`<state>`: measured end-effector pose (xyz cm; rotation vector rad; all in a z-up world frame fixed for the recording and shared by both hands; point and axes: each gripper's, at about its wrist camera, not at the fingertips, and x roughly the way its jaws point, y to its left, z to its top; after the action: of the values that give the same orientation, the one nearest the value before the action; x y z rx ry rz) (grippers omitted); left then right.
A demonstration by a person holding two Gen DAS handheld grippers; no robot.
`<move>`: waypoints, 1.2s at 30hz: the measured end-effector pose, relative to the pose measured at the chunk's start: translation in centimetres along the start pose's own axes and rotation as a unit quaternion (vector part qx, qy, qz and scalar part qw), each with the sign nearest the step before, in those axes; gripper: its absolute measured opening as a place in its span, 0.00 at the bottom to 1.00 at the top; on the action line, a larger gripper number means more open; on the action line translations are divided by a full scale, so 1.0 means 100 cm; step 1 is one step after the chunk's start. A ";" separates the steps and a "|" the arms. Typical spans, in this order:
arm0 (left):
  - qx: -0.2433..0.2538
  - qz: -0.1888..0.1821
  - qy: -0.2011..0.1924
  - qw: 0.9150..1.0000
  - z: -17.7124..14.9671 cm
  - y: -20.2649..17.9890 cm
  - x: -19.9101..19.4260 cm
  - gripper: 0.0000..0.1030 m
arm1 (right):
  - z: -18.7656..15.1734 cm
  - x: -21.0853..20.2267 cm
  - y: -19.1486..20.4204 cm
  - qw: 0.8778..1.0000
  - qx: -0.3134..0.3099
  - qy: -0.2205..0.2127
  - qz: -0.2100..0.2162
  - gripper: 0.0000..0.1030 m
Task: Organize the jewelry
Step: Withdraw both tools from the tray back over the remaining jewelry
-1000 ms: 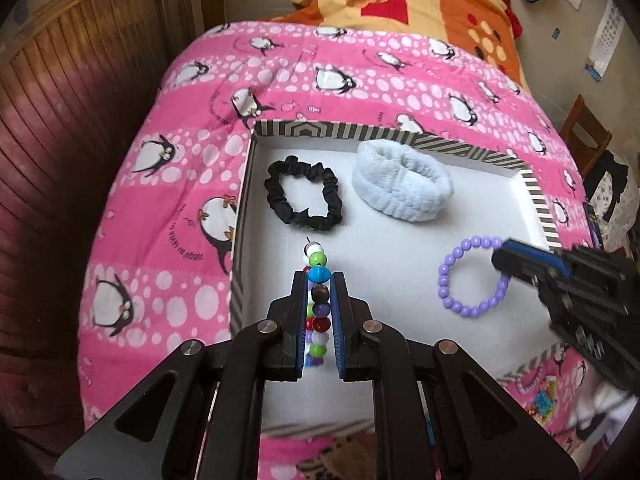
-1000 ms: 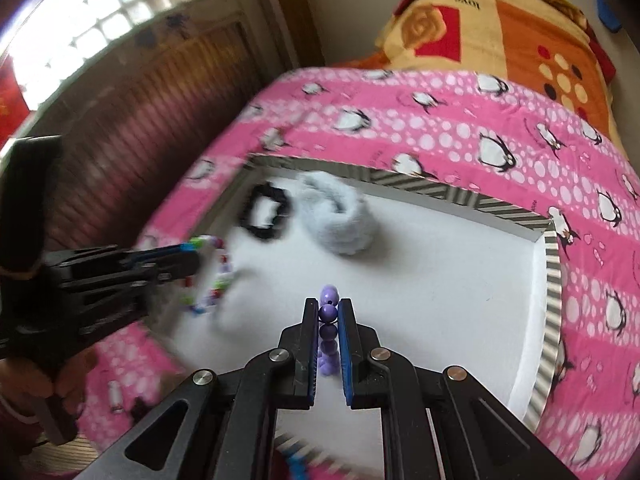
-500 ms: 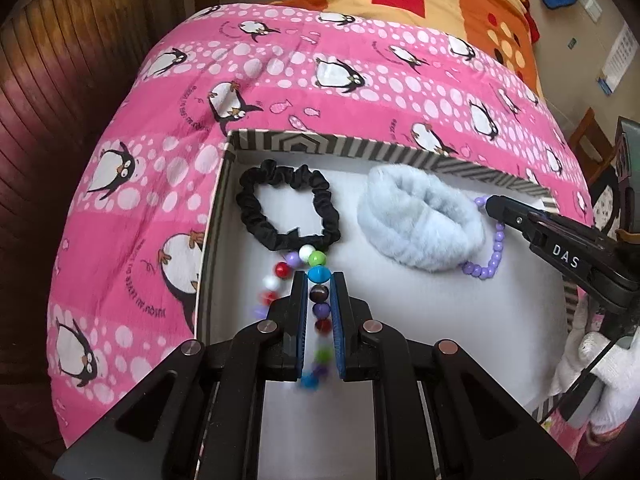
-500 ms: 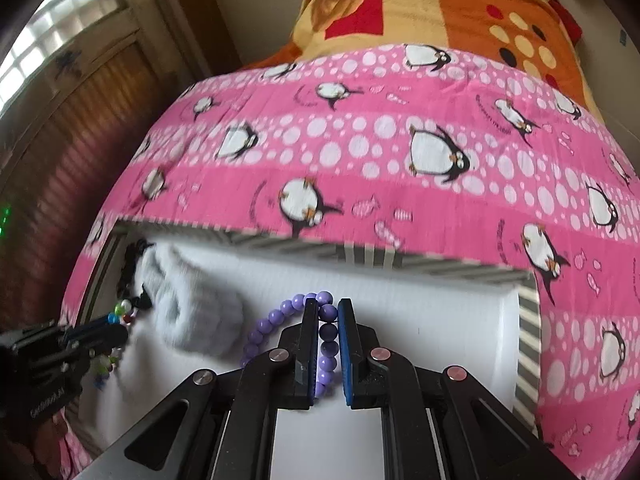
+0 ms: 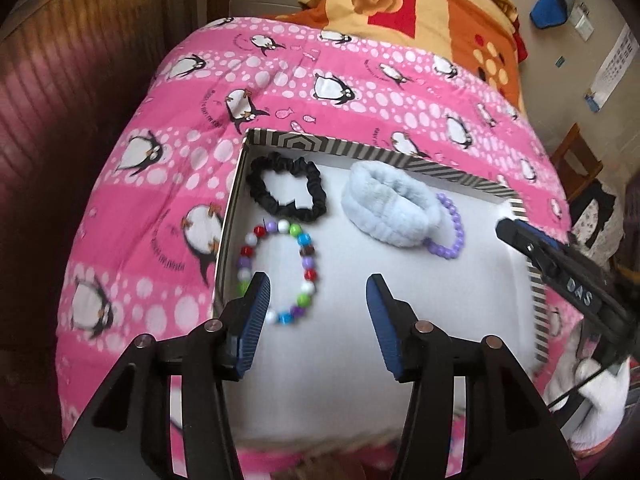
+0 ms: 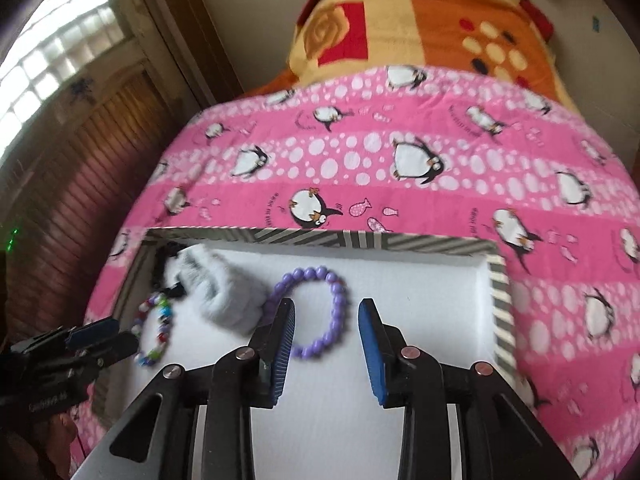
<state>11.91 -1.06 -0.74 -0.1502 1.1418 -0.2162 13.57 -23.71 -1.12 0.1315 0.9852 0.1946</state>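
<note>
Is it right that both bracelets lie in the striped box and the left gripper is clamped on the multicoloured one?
Not quite. The left gripper is open, its jaws having just opened; the multicoloured bracelet lies free on the striped box floor, as the left wrist view shows. The purple bracelet lies there too.

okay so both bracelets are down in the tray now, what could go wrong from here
1. The left gripper, its jaws just opened, sits with one finger right over the multicolour bracelet; pulling back could snag and drag it.
2. The purple bracelet lies against the fluffy blue band, and the right gripper, also just opened, could nudge both.
3. The striped tray rests on a soft penguin blanket, so a bump might tip it.
</note>
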 end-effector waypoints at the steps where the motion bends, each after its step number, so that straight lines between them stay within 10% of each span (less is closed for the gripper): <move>1: -0.003 -0.005 -0.001 1.000 -0.004 0.000 -0.006 0.48 | -0.006 -0.010 0.001 1.000 -0.001 -0.007 0.000 0.34; 36: 0.028 -0.035 0.005 0.999 -0.161 -0.089 -0.091 0.48 | -0.186 -0.162 -0.028 1.000 -0.001 -0.028 0.001 0.41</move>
<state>-7.28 -7.56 2.73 -0.1387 1.1411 -0.3110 -10.40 -29.61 1.30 0.1356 0.9293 0.1923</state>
